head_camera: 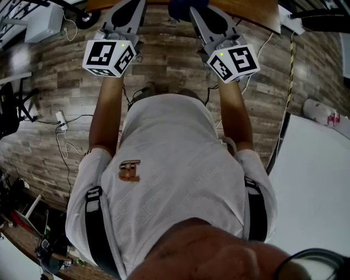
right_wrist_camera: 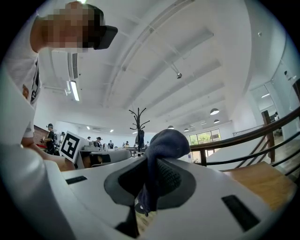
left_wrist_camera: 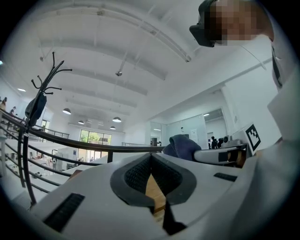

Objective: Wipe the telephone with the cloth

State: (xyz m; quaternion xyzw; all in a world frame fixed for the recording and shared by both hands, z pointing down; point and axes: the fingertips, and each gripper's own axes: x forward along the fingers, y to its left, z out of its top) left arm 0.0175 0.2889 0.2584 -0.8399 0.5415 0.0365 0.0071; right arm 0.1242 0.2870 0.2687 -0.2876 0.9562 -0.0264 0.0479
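No telephone shows in any view. The dark blue cloth (right_wrist_camera: 162, 143) is bunched between the jaws of my right gripper (right_wrist_camera: 148, 165), which is shut on it; a fold hangs down between the pads. From the left gripper view the cloth (left_wrist_camera: 183, 146) sticks up off to the right. My left gripper (left_wrist_camera: 151, 158) is shut with nothing in it, its tips touching. In the head view both grippers are held up in front of the person, and their marker cubes (head_camera: 109, 57) (head_camera: 234, 62) show, with the cloth (head_camera: 185, 7) at the top edge.
A wooden tabletop (head_camera: 249, 12) lies just beyond the grippers, and its surface (right_wrist_camera: 257, 180) shows at the right. A dark railing (left_wrist_camera: 28, 136) and a coat rack (left_wrist_camera: 43, 91) stand behind. The floor (head_camera: 175, 57) is wood plank with cables; a white surface (head_camera: 317, 180) is at the right.
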